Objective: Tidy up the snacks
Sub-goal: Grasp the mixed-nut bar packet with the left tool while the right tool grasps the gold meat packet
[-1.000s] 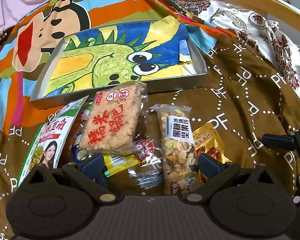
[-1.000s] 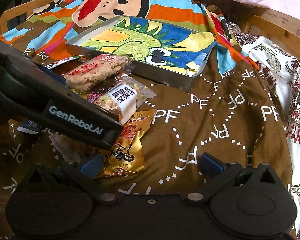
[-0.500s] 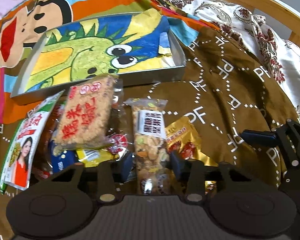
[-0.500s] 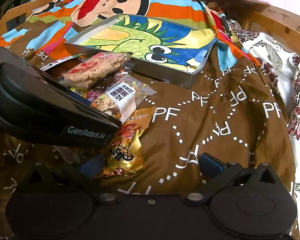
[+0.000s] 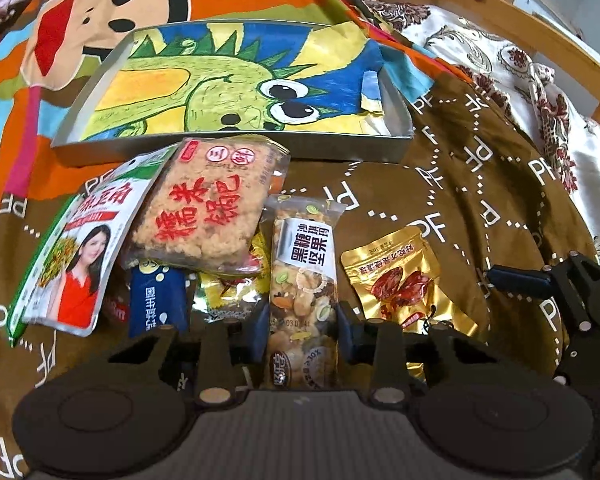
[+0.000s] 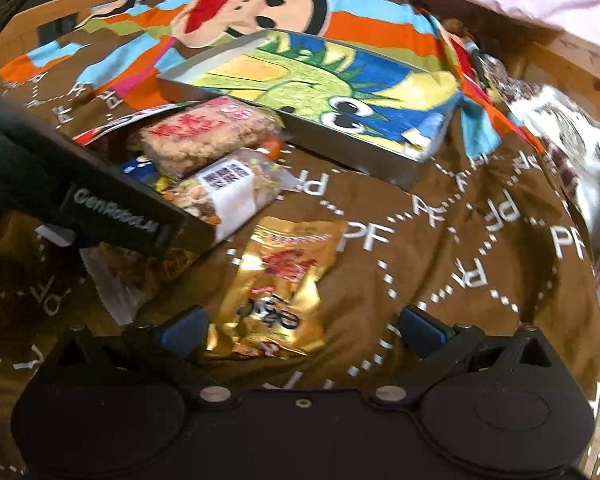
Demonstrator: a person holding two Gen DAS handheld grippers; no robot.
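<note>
Snacks remain piled on the brown bedspread before the tray, whose painted floor holds none yet. My left gripper has just closed its jaws onto the nut bar; my right gripper stands wide apart over the gold pouch. Everything awaits moving.

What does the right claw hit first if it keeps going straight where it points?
Probably the gold snack pouch: it lies on the brown blanket between the open right claw fingers, just ahead. Depth is hard to judge in this fisheye view.
</note>
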